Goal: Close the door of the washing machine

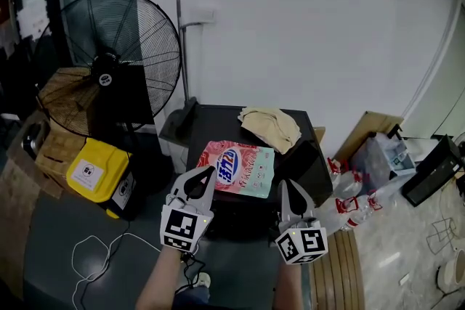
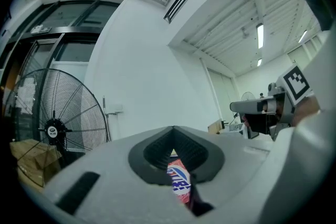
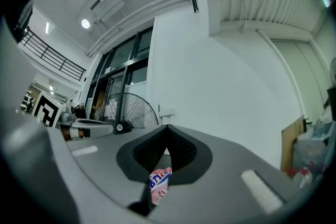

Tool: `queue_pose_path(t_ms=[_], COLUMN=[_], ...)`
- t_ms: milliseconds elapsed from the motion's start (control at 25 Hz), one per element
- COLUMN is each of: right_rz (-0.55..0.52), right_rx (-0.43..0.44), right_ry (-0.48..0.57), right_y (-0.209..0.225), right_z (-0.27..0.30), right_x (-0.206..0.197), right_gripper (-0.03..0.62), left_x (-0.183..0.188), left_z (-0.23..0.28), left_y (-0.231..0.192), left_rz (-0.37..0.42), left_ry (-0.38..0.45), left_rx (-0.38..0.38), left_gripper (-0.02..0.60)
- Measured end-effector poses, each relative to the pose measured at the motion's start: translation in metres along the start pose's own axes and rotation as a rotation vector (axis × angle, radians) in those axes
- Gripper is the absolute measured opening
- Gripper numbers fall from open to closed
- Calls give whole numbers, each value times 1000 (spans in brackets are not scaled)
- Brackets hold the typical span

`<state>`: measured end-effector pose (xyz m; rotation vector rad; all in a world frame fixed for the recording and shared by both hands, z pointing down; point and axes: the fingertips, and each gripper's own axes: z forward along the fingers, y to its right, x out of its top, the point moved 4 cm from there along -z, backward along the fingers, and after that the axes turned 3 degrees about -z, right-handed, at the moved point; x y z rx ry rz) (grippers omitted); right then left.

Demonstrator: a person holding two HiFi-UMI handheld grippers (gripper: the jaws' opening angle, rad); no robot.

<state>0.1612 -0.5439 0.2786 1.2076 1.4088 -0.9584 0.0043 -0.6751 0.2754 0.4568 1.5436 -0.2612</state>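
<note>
The washing machine (image 1: 218,124) is a dark box against the white wall, seen from above; its front and door are in shadow and I cannot make them out. A pink and teal detergent bag (image 1: 238,169) and a beige cloth (image 1: 270,127) lie on its top. My left gripper (image 1: 206,173) hovers shut by the bag's near left corner, holding nothing. My right gripper (image 1: 289,189) hovers shut by the machine's near right corner, also empty. Both gripper views show closed jaws with the detergent bag (image 2: 178,178) (image 3: 159,184) seen through the slit below them.
A large black floor fan (image 1: 120,58) stands left of the machine, with a yellow box (image 1: 97,170) and cardboard boxes (image 1: 62,102) beside it. A white cable (image 1: 94,252) loops on the floor. Bottles (image 1: 350,204) and bags crowd the right side.
</note>
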Motion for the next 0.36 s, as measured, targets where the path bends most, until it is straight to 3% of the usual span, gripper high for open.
queue_pose_path(t_ms=[360], right_rz=[6], right_rx=[1], right_ry=[-11], right_y=[1], right_z=[2], right_x=[-3], right_gripper=[11], left_x=[-3], left_z=[1], left_y=[-1], left_rz=[-1], left_ry=[-10], left_rx=[-6], left_gripper=[8])
